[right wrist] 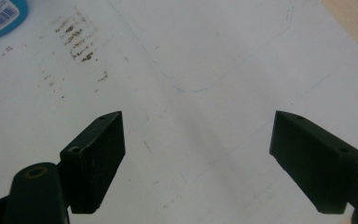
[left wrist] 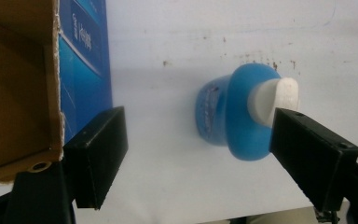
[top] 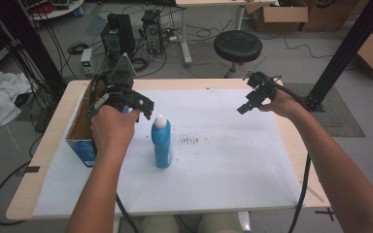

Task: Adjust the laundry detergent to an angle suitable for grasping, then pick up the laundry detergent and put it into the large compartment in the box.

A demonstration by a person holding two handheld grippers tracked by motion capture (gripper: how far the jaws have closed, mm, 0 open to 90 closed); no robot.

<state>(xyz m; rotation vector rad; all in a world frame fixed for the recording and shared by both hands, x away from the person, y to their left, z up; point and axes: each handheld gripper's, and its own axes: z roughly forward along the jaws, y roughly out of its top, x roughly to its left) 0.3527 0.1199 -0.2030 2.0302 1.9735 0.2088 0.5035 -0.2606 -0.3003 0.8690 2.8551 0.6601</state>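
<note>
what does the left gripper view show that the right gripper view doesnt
Left gripper view alone: the cardboard box with its blue printed side, next to the left tongs, and the blue bottle's white cap and shoulder seen from above, with the bottle between the open jaws.

Right gripper view alone: the right tongs, open over bare sheet, a faint blue pen outline and a patch of dark smudges.

Both: the white sheet and the blue bottle, though the right gripper view catches just its labelled edge at the top left corner.
</note>
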